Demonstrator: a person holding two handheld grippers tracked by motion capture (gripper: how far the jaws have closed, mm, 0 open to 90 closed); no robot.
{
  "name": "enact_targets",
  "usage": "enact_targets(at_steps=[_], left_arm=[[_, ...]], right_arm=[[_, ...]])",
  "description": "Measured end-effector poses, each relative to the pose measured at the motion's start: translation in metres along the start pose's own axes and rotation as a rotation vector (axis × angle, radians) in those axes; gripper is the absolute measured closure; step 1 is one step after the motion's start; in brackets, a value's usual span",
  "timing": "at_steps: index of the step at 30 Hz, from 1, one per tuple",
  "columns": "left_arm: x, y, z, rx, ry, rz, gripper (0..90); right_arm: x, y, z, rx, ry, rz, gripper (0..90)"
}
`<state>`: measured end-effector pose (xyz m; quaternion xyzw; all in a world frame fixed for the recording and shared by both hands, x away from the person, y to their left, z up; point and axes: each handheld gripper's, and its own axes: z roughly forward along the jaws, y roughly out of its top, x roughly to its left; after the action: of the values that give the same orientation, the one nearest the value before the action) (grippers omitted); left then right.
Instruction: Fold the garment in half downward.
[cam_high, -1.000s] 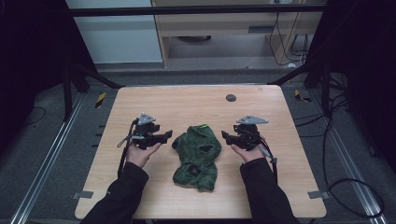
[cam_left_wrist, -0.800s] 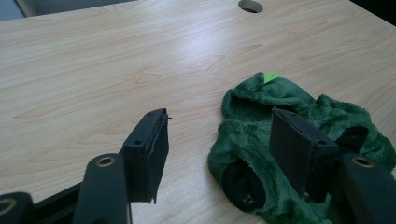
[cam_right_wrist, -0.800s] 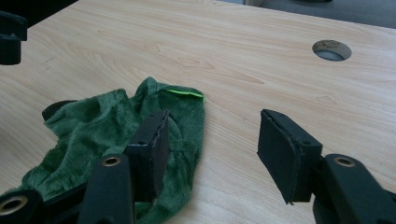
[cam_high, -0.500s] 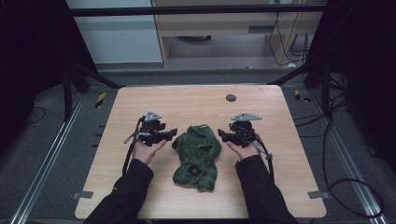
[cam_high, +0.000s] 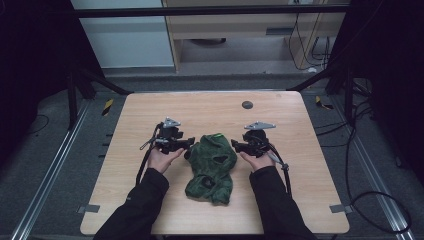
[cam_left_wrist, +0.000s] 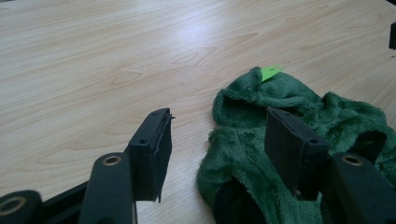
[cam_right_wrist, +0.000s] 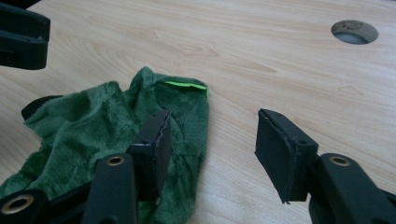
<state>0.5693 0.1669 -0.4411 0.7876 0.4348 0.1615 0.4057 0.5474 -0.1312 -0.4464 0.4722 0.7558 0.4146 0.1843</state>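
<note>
Both grippers sit mid-frame, left gripper (cam_high: 187, 144) and right gripper (cam_high: 234, 145), jaws wide apart, holding nothing, the left's just closing a little, beside the green fuzzy cloth (cam_high: 212, 167).

A small dark green plush garment (cam_high: 211, 167) lies crumpled at the middle of the worktop (cam_high: 210, 107), its long side running from 12 to 6 o'clock. The fleece is bunched into soft folds, with dark openings showing in it. A bright green tag (cam_high: 216, 135) sits at its 12 o'clock end.
</note>
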Motion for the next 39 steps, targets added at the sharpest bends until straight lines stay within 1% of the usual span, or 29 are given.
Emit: enact_targets(at_steps=[2,5,6,11,12,14,22,27,30,36,39], left_arm=[[0.0,-0.001,0.003,0.005,-0.004,0.002,41.9],[0.001,-0.002,0.008,0.026,-0.003,0.011,42.7],[0.001,-0.003,0.01,0.028,-0.005,0.005,43.0],[0.001,-0.005,0.018,0.045,-0.009,0.003,44.7],[0.001,-0.006,0.02,0.053,-0.011,0.01,44.8],[0.001,-0.007,0.023,0.054,-0.014,0.008,44.8],[0.002,-0.012,0.035,0.101,-0.014,0.015,48.1],[0.002,-0.014,0.042,0.126,-0.013,0.012,52.2],[0.003,-0.016,0.045,0.14,-0.015,0.002,54.8],[0.004,-0.018,0.048,0.168,-0.026,0.0,60.1],[0.002,-0.019,0.05,0.178,-0.031,0.001,63.6]], right_arm=[[0.0,-0.001,0.002,0.009,0.003,-0.005,45.8],[0.001,-0.002,0.005,0.017,0.004,-0.002,46.3],[0.001,-0.003,0.006,0.019,0.004,0.001,46.5],[0.003,-0.005,0.012,0.034,0.01,-0.003,47.3],[0.004,-0.005,0.013,0.037,0.015,-0.002,47.5],[0.004,-0.006,0.016,0.042,0.017,-0.002,48.0],[0.005,-0.01,0.025,0.075,0.025,-0.005,49.6],[0.006,-0.012,0.031,0.094,0.031,-0.005,51.1],[0.006,-0.014,0.035,0.111,0.034,-0.006,51.9],[0.006,-0.018,0.041,0.142,0.039,-0.011,53.4],[0.006,-0.02,0.043,0.149,0.043,-0.013,56.0]])
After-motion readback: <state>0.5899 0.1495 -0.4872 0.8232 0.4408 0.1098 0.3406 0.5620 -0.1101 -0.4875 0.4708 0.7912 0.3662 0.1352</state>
